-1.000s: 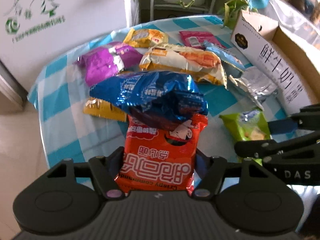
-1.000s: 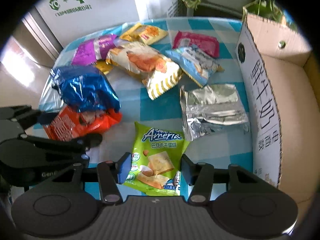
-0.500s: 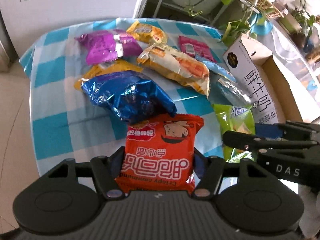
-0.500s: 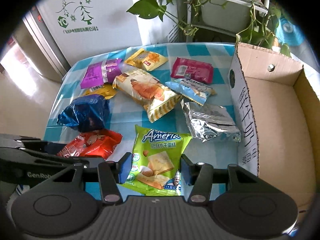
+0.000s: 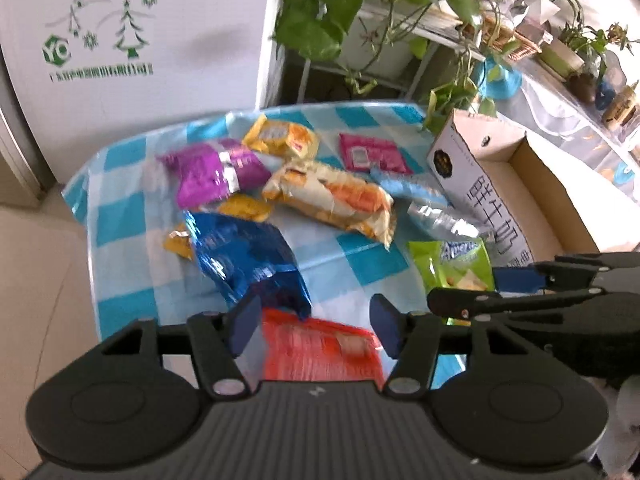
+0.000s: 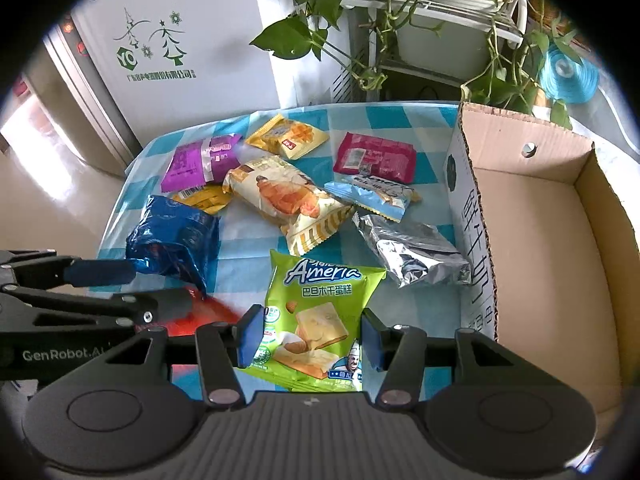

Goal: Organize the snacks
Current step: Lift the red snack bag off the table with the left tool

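Note:
My left gripper has its jaws closing, and both pads touch the sides of a blurred red snack packet raised above the table. From the right wrist view that packet shows under the left gripper. My right gripper is shut on a green Ameria cake packet, also seen from the left wrist. An open cardboard box stands at the right, its inside bare in this view.
On the blue-checked tablecloth lie a blue foil bag, purple, yellow, pink, light-blue, silver and croissant packets. Potted plants and a white board stand behind the table.
Both grippers have risen from the table with their packets. The left jaws have narrowed onto the red packet, which sits deeper between the fingers. The blue bag stayed on the cloth.

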{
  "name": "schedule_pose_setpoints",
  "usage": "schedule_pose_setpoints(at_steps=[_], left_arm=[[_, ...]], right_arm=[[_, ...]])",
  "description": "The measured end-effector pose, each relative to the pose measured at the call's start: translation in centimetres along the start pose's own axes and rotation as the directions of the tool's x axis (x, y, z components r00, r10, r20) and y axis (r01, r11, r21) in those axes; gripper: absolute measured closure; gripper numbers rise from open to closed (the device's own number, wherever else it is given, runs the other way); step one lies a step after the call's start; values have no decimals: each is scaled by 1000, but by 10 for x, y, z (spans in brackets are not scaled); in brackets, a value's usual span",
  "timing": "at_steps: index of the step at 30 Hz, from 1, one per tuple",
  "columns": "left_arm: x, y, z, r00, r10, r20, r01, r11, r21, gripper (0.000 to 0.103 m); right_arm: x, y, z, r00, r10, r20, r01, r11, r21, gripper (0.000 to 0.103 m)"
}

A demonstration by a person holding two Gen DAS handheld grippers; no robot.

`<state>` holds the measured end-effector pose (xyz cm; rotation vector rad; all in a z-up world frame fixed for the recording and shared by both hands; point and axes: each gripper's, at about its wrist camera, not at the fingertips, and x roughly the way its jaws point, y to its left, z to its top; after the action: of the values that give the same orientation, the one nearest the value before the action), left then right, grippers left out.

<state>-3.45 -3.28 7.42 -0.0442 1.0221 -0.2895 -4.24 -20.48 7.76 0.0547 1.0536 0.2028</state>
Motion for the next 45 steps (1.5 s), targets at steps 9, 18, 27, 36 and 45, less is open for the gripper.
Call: schedule_pose_setpoints(at_steps=[9, 18, 27, 36, 45], left_arm=[[13, -4, -4, 998, 45, -45, -42, 997, 62, 42], [39, -19, -34, 984, 93, -155, -59, 976, 212, 12], [51, -28, -43, 975, 109, -195, -65, 973, 221, 9], [54, -27, -58, 967, 150, -207, -116, 979, 168, 0], [52, -27, -60, 967, 152, -206, -118, 979, 169, 0]], right_arm=[[1, -1, 0, 1000, -13, -7, 13, 1000, -1, 45], [2, -4, -3, 1000, -6, -24, 6, 1000, 6, 45], [6, -3, -4, 999, -2, -39, 2, 1000, -3, 45], [9, -2, -4, 999, 6, -47, -6, 1000, -9, 45], [9, -3, -3, 999, 13, -41, -13, 1000, -12, 45]])
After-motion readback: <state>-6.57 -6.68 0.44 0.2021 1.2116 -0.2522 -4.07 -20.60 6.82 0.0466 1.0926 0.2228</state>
